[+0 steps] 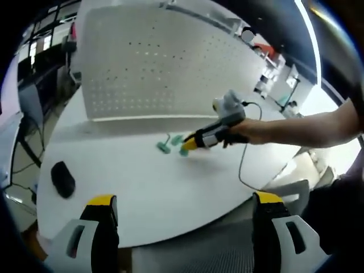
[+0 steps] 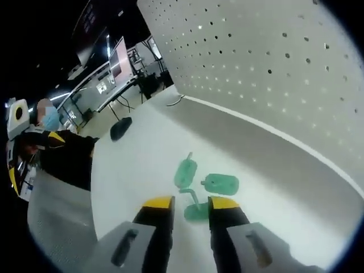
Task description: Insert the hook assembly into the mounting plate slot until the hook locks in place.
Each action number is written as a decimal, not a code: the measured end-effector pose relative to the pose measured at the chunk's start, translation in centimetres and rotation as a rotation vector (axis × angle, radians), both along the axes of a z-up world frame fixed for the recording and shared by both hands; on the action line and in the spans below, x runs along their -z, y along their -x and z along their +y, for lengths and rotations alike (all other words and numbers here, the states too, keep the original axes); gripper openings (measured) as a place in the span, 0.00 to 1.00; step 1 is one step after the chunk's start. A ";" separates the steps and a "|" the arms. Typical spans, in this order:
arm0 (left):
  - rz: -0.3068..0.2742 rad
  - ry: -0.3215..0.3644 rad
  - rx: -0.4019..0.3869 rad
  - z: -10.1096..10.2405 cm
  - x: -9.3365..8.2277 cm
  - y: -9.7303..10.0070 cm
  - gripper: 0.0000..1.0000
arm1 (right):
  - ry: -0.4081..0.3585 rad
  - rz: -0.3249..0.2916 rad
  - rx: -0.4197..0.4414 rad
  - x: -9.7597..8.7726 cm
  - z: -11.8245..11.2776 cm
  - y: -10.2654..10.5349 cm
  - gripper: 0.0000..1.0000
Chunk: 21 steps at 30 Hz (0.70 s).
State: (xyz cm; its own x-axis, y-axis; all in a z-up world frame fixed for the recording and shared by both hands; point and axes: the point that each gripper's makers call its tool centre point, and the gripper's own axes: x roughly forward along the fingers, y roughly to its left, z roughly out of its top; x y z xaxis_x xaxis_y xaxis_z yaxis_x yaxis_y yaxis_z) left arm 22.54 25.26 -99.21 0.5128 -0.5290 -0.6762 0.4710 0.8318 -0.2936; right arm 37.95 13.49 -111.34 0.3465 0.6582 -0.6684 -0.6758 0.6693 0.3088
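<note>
A white surface (image 1: 142, 187) in an open workroom, with a perforated white mounting plate (image 1: 159, 62) standing upright along its far edge. Teal hook pieces (image 2: 199, 185) lie flat on the surface in front of the plate, well short of its foot and not yet in any slot. In the right gripper view they read as 3 rounded teal parts joined by thin stems; how they connect is too small to tell.

The right hand-held gripper (image 2: 189, 207) is the nearer one: the hooks lie just ahead of its yellow-tipped jaws, the closest teal piece sitting at the narrow gap between them. The jaws stand slightly apart and empty; whether a tip touches the piece cannot be told. In the left gripper view the same tool (image 1: 190, 143) reaches in from the right, a person's forearm (image 1: 307, 128) behind it, its nose at the teal pieces.

The left hand-held gripper (image 1: 185, 207) is held back at the near edge, jaws wide apart and empty, well away from the hooks.

A dark computer mouse (image 1: 62, 179) rests at the left of the surface. No containers are present.

The coming move appears to be a short forward reach and a close.
</note>
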 end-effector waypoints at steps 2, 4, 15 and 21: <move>0.006 0.003 0.005 -0.3 0.2 0.0 1.00 | 0.006 0.000 -0.011 0.1 0.2 -0.2 0.19; 0.010 0.006 0.007 -0.5 0.3 0.0 1.00 | 0.005 0.000 -0.019 0.1 0.4 -0.4 0.18; 0.011 -0.006 0.002 0.0 0.3 -0.6 0.99 | 0.035 -0.035 -0.104 0.2 1.1 -0.8 0.08; 0.012 -0.011 -0.004 0.2 0.4 -0.7 0.98 | 0.025 0.006 -0.090 0.1 1.1 -0.1 0.00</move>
State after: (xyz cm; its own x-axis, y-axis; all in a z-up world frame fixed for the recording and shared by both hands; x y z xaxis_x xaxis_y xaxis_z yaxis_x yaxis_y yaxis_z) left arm 23.20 25.43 -99.65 0.5071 -0.5191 -0.6881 0.4638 0.8372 -0.2897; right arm 38.09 14.62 -111.47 0.2825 0.6692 -0.6873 -0.7316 0.6137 0.2968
